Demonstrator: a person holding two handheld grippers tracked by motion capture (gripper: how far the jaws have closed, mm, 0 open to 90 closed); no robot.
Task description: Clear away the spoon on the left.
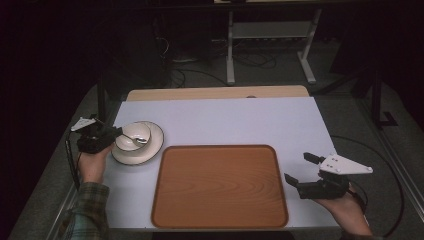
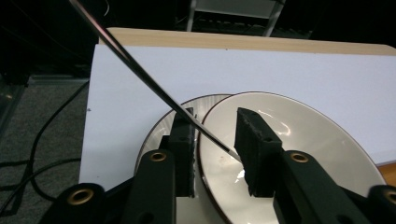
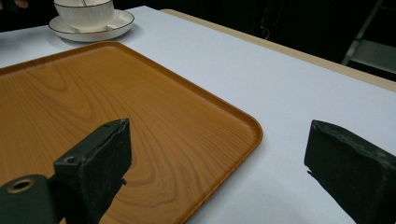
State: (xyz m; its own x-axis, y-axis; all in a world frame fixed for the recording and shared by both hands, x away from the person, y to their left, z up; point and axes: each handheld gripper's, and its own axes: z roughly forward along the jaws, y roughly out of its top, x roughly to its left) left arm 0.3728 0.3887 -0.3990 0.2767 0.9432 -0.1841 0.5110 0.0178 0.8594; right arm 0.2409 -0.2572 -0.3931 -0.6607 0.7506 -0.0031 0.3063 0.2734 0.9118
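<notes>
Spoon in cup at the counter's left, gripper jaws astride the cup rim

Spoon (image 1: 135,138) lies in the white cup (image 1: 133,136), its thin handle running on a slant: in the high view the handle end points up and left toward the left gripper (image 1: 111,136), the bowl end resting low inside the cup toward the right. In the left gripper view the handle (image 2: 140,70) crosses as a long dark diagonal from the upper left down to the gap between the jaws. The cup stands on a white saucer (image 1: 152,147) with a dark rim line, near the left edge of the white counter (image 1: 240,120).

The left gripper is partly open, one jaw outside the cup wall and the other inside over the cup's hollow; the spoon handle passes between them, and I cannot tell whether either jaw touches it. A hand (image 1: 92,165) in a plaid sleeve holds this gripper at the counter's left edge.

A wooden tray (image 1: 220,186) lies bare at the middle front, its left far corner just beside the saucer. The right gripper (image 1: 300,172) hovers wide open and holds nothing, just off the tray's right edge, near the counter's front right corner. The white surface behind the tray is bare up to the tan far edge
</notes>
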